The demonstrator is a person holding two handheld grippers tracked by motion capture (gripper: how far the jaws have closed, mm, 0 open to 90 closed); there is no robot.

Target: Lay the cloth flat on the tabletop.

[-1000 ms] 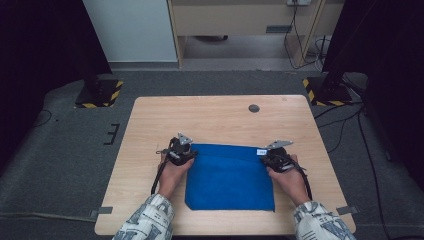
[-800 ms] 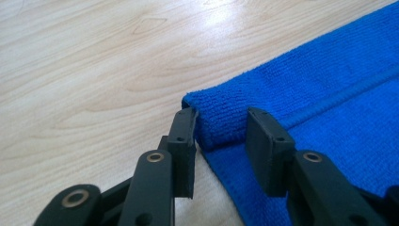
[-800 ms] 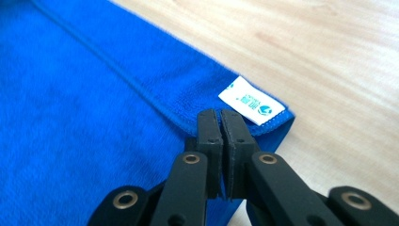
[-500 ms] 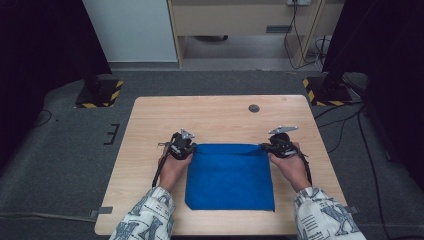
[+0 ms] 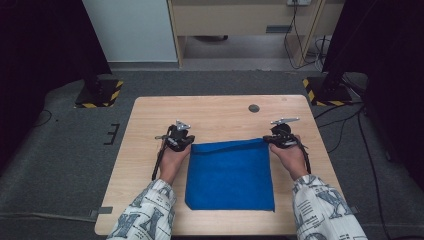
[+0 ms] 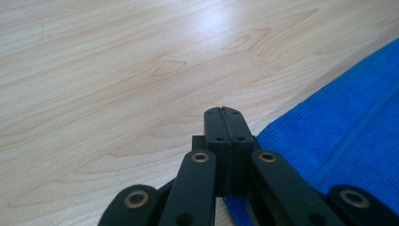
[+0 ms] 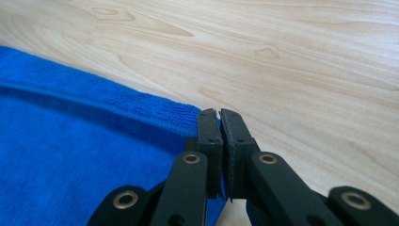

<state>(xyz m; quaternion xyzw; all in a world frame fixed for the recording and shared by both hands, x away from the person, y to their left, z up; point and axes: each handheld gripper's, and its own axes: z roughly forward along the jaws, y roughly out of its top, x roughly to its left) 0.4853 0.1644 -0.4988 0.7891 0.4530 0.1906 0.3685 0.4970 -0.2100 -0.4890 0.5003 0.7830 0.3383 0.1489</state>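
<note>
We saw a bright blue cloth (image 5: 230, 175), a light brown wooden table (image 5: 215, 112), black grippers and white sleeves (image 5: 145, 215) with grey print.

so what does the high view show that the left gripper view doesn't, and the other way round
The high view alone shows the whole blue terry cloth, both hands with the left gripper and right gripper at its far corners, a small dark disc on the light wooden table, and the grey floor. The left gripper view alone shows that gripper's jaws pressed together, cloth at their base. Both share the cloth and the table.
</note>
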